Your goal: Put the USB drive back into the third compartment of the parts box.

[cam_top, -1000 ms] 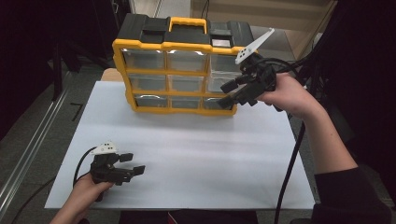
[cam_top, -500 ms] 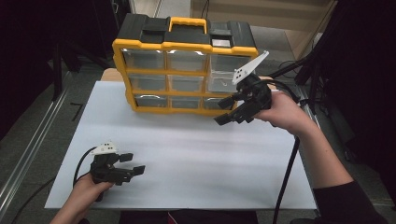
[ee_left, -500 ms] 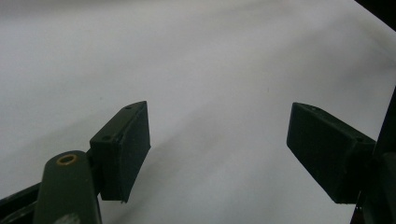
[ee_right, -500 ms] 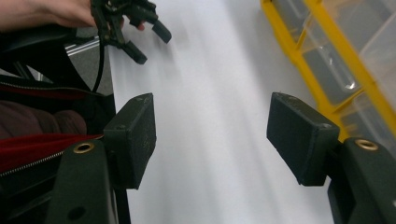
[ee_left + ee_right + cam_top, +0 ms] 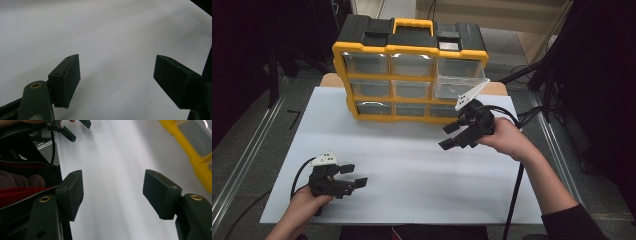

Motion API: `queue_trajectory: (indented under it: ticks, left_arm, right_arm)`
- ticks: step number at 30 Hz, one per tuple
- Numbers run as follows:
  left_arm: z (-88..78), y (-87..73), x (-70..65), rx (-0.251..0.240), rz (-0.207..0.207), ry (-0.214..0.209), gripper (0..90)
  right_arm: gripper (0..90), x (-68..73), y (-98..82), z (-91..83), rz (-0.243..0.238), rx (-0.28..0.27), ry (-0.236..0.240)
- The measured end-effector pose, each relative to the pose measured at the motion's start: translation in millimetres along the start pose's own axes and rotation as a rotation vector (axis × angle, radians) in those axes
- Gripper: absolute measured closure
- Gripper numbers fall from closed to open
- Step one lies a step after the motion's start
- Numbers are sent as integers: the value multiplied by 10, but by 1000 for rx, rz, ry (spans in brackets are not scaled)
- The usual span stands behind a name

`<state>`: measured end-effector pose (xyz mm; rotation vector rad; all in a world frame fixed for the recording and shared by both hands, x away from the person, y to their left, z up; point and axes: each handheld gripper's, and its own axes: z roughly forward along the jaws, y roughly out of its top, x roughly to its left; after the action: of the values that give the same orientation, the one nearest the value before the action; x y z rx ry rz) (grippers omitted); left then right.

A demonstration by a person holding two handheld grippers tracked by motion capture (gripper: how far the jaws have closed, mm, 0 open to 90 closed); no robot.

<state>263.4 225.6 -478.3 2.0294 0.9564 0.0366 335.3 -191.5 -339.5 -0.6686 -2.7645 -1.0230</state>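
A yellow and black drawer organizer (image 5: 409, 50) stands upright at the back of the white table (image 5: 412, 165). Its clear top right drawer (image 5: 459, 80) sticks out a little. In front of the organizer's lower right corner my right gripper (image 5: 449, 136) hovers above the table, open and holding nothing. The right gripper view looks past its empty jaws (image 5: 112, 192) at white table, with the organizer's yellow frame (image 5: 200, 162) at the right edge. My left gripper (image 5: 353, 175) rests low at the near left, open and empty (image 5: 116, 80).
The white board ends at a wooden tabletop strip behind the organizer. Metal rails (image 5: 242, 165) run along the floor on the left. A black cable (image 5: 512, 195) trails from the right gripper. The left gripper (image 5: 67, 130) shows far off in the right gripper view.
The right gripper has dropped from the organizer's right drawers to a spot low in front of it, jaws still open. The left gripper has not moved.
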Motion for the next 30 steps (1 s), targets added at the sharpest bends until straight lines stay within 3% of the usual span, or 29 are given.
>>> queue_trajectory:
  ticks: [13,24,30]
  left_arm:
    - [-7,1,1,-1,2,-2,229]
    - [-2,1,-1,-1,0,-4,229]
    - [-4,1,-1,-2,-1,-5,229]
  right_arm:
    - [314,-26,-313,337,53,6,-6]
    - [314,-25,-644,501,123,-15,-18]
    - [316,-13,-812,561,153,-24,-52]
